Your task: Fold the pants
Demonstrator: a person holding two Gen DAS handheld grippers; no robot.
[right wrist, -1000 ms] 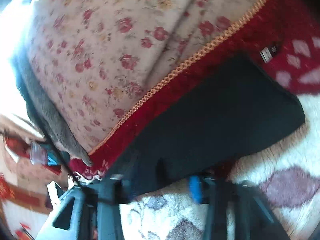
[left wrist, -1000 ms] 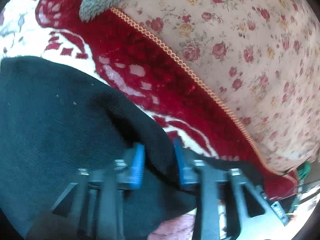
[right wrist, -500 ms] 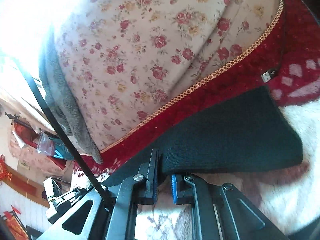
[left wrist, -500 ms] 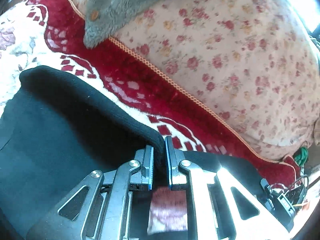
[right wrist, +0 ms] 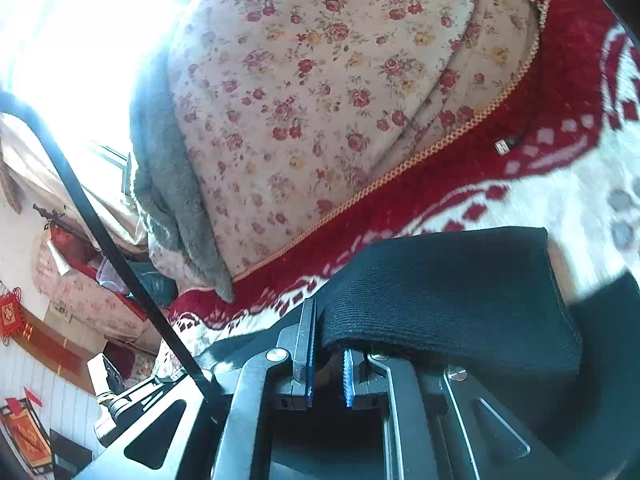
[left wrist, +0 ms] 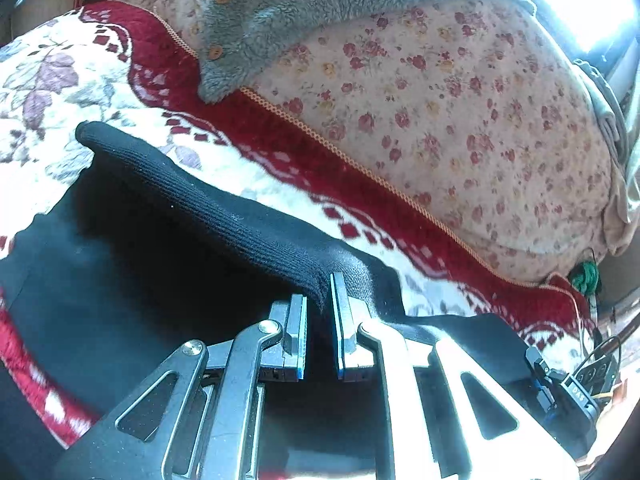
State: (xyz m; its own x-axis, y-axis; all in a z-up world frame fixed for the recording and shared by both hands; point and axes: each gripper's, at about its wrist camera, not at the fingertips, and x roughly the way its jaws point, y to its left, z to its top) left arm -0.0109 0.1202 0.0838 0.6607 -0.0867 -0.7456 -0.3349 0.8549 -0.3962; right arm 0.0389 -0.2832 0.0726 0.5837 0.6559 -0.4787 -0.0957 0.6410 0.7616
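Note:
Black knit pants lie on a red and white patterned blanket. In the left wrist view my left gripper is shut on a ribbed edge of the pants, and that edge is lifted into a ridge running up and to the left. In the right wrist view my right gripper is shut on another ribbed edge of the pants, which hangs raised over the blanket to the right of the blue pads.
A floral quilt is heaped behind the blanket, with a grey fleece garment draped over it. A USB plug lies on the red border. Cables and a connector sit at the right edge. Room clutter shows at left.
Both grippers closed onto the pants' edges and rose, lifting the fabric off the blanket. More of the quilt and the fleece garment has come into view.

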